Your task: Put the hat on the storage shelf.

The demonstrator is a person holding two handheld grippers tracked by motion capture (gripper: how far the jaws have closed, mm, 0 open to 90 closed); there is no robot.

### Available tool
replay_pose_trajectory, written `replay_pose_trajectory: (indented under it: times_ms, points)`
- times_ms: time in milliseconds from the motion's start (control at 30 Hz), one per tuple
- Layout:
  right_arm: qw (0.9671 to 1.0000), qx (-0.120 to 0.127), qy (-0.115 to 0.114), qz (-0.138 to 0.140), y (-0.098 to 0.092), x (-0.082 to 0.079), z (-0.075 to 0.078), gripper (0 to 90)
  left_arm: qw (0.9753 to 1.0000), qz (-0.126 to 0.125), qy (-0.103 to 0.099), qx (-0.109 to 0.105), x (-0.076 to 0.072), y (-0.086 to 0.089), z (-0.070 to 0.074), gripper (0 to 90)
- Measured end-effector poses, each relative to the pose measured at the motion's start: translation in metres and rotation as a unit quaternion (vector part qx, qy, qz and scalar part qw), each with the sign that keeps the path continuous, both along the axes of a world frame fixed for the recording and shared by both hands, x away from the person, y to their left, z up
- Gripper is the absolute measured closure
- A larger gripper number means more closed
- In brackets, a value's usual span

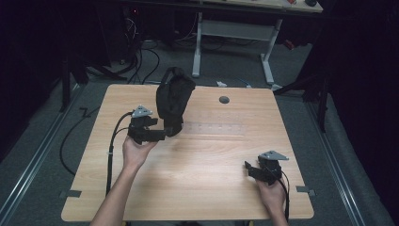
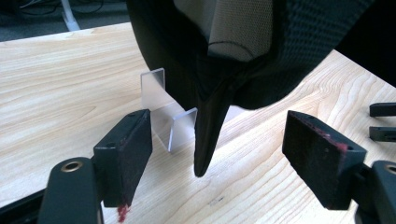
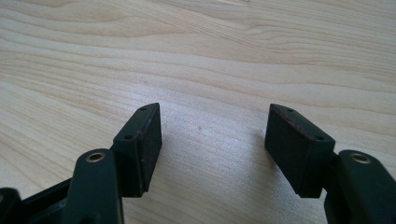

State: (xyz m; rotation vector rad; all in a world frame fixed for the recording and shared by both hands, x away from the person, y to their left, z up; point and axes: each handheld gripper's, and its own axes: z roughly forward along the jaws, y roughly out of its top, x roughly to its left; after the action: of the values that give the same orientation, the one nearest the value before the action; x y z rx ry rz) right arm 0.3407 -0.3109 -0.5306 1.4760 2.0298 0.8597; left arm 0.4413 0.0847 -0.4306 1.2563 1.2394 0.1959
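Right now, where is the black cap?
In the high view the black cap stands on the clear stand at the table's far left-centre, just beyond the open left hand-held gripper.

Two black grippers [image 1: 160, 134] [image 1: 251, 168] are seen, each topped by a grey three-cornered plate [image 1: 141, 111], with black cables [image 1: 113, 141] trailed behind; bare forearms.

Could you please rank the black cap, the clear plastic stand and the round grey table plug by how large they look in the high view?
1. Black cap, clearly the largest.
2. Clear plastic stand, a long, faint strip.
3. Round grey table plug, the smallest.
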Motion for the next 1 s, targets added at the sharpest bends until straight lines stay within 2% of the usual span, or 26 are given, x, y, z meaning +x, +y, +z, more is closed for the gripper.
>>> replay_pose_trajectory:
  times_ms: [67, 233, 433, 700, 1000]
  points:
    - [1.0, -0.001, 0.0, 0.0, 0.0, 0.0, 0.0, 36.7, 1.0, 0.002, 0.003, -0.007, -0.002, 0.004, 0.001, 24.7]
    - [1.0, 0.0, 0.0, 0.0, 0.0, 0.0, 0.0, 36.7, 1.0, 0.005, -0.002, -0.003, -0.007, 0.011, 0.003, 24.7]
    - [1.0, 0.0, 0.0, 0.0, 0.0, 0.0, 0.0, 36.7, 0.9999, 0.008, -0.006, -0.008, -0.013, 0.017, 0.005, 24.9]
    - [1.0, -0.002, -0.001, 0.002, 0.0, 0.0, 0.0, 36.7, 0.9999, 0.003, 0.006, -0.008, -0.021, 0.023, 0.004, 26.6]
    - [1.0, -0.002, -0.001, 0.003, 0.0, 0.0, 0.0, 36.8, 1.0, 0.0, 0.003, -0.006, -0.029, 0.028, 0.008, 26.6]
